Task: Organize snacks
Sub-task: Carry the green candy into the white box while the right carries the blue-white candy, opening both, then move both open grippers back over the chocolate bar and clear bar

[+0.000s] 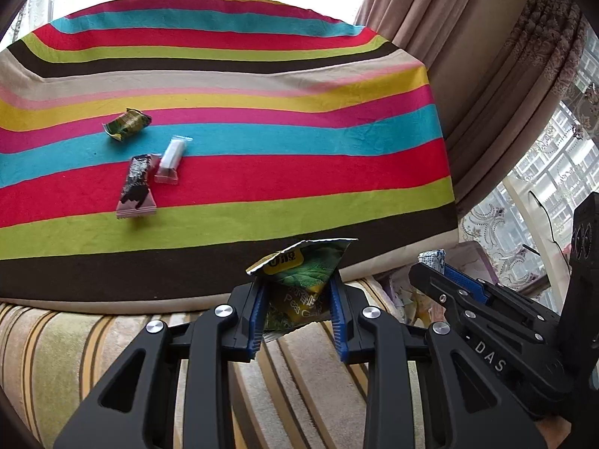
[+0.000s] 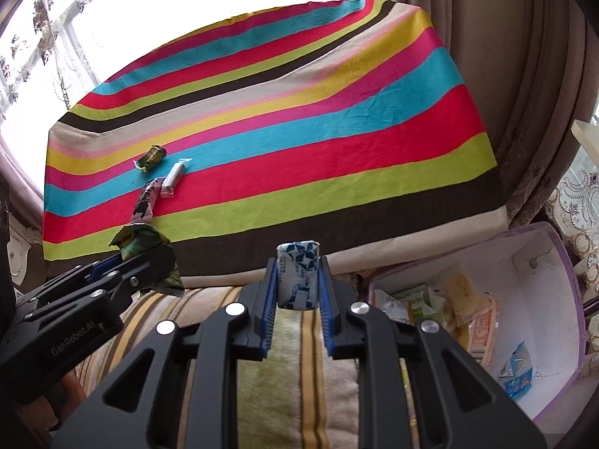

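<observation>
From my left tongs' [image 1: 297,299] camera, three snacks lie on the rainbow-striped tablecloth [image 1: 299,112] around ten o'clock: a crumpled green-and-yellow foil packet [image 1: 128,125], a dark brown-and-pink wrapped bar [image 1: 136,187] and, touching it, a clear-wrapped white stick [image 1: 172,159]. My left tongs pinch a green-and-yellow pea snack pouch [image 1: 299,284] over the striped beige sofa cushion [image 1: 112,333]. My right tongs [image 2: 298,280] pinch a small blue-and-white wrapped block [image 2: 298,277]. At four o'clock sits a white cardboard box with lilac edges [image 2: 543,299], holding assorted packets [image 2: 479,321].
</observation>
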